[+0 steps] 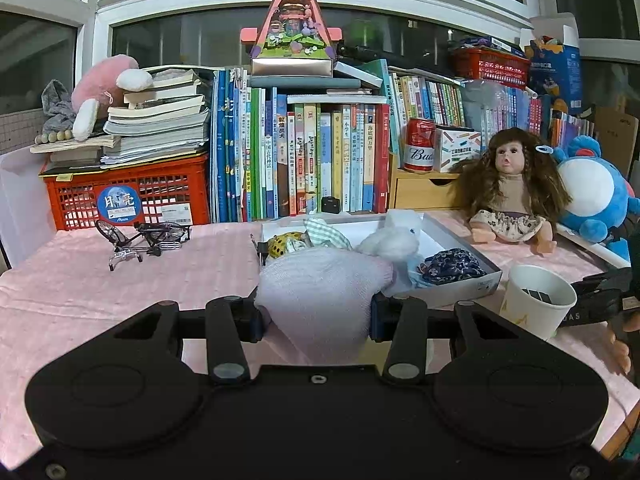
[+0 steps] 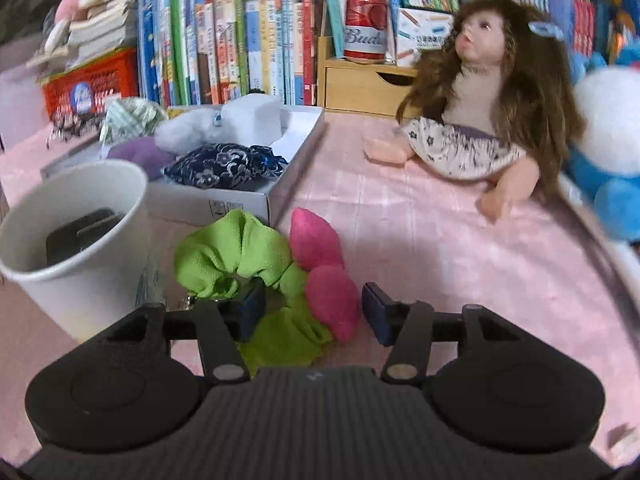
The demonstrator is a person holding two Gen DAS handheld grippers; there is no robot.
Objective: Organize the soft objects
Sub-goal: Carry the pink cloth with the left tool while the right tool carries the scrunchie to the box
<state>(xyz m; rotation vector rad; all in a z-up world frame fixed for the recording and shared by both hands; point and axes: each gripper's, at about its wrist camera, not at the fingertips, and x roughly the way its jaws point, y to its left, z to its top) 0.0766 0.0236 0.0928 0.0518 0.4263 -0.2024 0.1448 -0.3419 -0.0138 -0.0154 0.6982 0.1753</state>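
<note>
Now 1 lilac pouch [image 1: 320, 292] in clenched left jaws, right jaws released around 1 scrunchie [image 2: 256, 272].

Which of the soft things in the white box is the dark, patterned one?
The navy pouch with the silvery floral pattern, lying at the box's corner nearest the paper cup. The fluffy toy is white, the bundle green-checked.

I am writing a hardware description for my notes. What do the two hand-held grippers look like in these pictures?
Both look alike. The left hand-held gripper has a matte black body with two round lobes, black linkage bars with silver pivot pins, and dark blue pads. The right hand-held gripper has the same parts, with a ribbed grey centre panel. No cables or sleeves are visible.
</note>
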